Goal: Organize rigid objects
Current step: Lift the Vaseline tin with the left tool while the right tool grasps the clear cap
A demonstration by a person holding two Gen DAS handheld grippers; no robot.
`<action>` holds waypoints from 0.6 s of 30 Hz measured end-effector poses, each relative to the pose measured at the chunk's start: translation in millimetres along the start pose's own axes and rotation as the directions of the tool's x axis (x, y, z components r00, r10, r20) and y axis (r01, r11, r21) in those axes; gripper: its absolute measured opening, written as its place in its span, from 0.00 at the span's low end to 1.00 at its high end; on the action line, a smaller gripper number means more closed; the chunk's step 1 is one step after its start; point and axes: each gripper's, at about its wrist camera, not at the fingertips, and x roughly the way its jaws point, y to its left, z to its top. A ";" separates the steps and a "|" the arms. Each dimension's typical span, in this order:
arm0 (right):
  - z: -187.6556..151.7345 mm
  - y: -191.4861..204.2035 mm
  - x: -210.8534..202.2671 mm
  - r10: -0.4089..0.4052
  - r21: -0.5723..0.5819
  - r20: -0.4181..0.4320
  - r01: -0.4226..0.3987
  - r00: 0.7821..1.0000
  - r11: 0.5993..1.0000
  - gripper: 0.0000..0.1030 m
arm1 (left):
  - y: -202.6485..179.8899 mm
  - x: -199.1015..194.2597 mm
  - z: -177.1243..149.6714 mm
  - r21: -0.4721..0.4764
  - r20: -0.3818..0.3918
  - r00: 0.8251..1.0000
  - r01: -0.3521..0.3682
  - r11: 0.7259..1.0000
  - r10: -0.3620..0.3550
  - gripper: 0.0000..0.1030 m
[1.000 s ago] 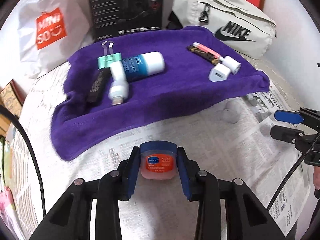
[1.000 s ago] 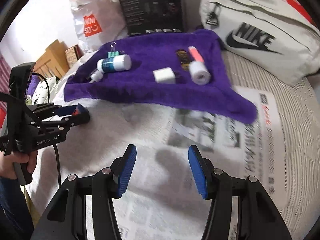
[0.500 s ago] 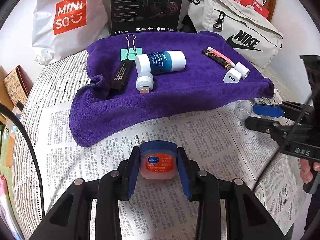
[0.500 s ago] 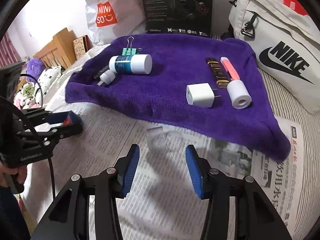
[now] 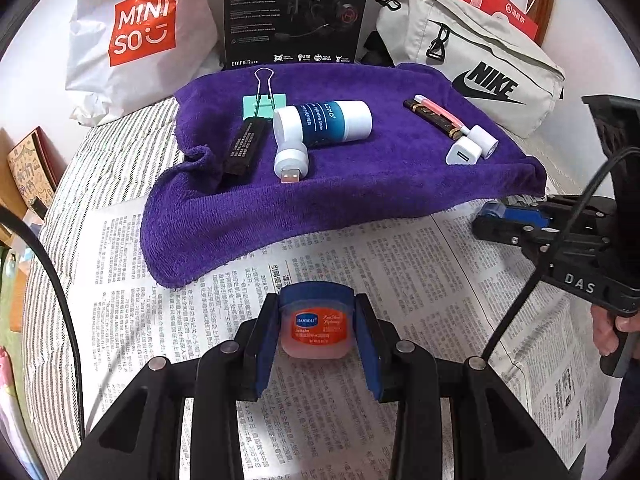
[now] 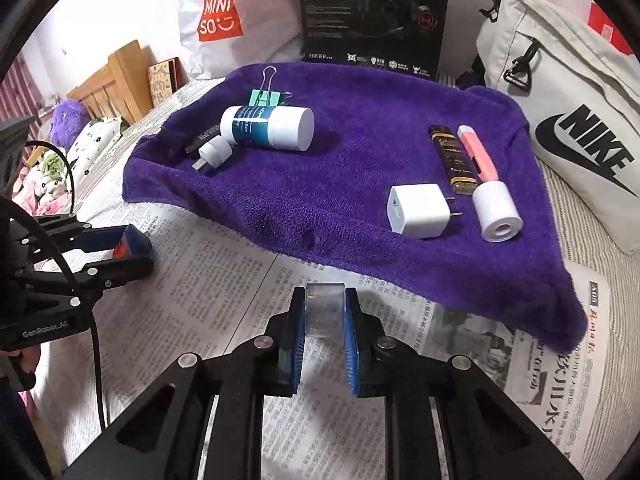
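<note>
My left gripper [image 5: 316,334] is shut on a small lip balm jar [image 5: 316,326] with a blue lid and orange label, over the newspaper in front of the purple towel [image 5: 360,196]. My right gripper [image 6: 325,316] is shut on a clear tape roll [image 6: 325,310] near the towel's front edge [image 6: 360,264]. On the towel lie a green binder clip [image 5: 264,100], a blue-and-white balm bottle [image 5: 332,122], a white USB plug [image 5: 290,158], a black stick [image 5: 244,146], a white charger [image 6: 418,210], a brown tube [image 6: 454,158] and a pink-and-white tube [image 6: 486,184].
A Miniso bag [image 5: 140,36], a black Edifier box [image 5: 296,12] and a white Nike bag [image 5: 480,68] stand behind the towel. Newspaper [image 5: 400,264] covers the striped bed. The other gripper shows at the right in the left wrist view [image 5: 520,224] and at the left in the right wrist view [image 6: 108,256].
My right gripper has moved up to the clear tape roll and shut on it. My left gripper still holds the lip balm jar and has drawn back a little from the towel.
</note>
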 end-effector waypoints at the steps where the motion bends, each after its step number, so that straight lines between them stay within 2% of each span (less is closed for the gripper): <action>1: -0.8 0.0 -2.2 -0.001 -0.001 0.001 0.001 1.000 1.000 0.17 | 0.2 -0.1 0.0 -0.003 -0.001 1.000 0.001 1.000 -0.001 0.34; 9: -8.1 -9.8 -27.3 -0.005 0.020 0.001 0.005 1.000 1.000 0.17 | 3.3 -9.4 -1.8 -0.035 -0.001 1.000 0.023 0.999 -0.023 0.34; 18: -14.5 -18.1 -45.2 -0.012 0.035 0.001 0.012 1.000 0.999 0.17 | 4.1 -31.6 0.1 -0.044 0.020 1.000 0.004 0.999 -0.003 0.34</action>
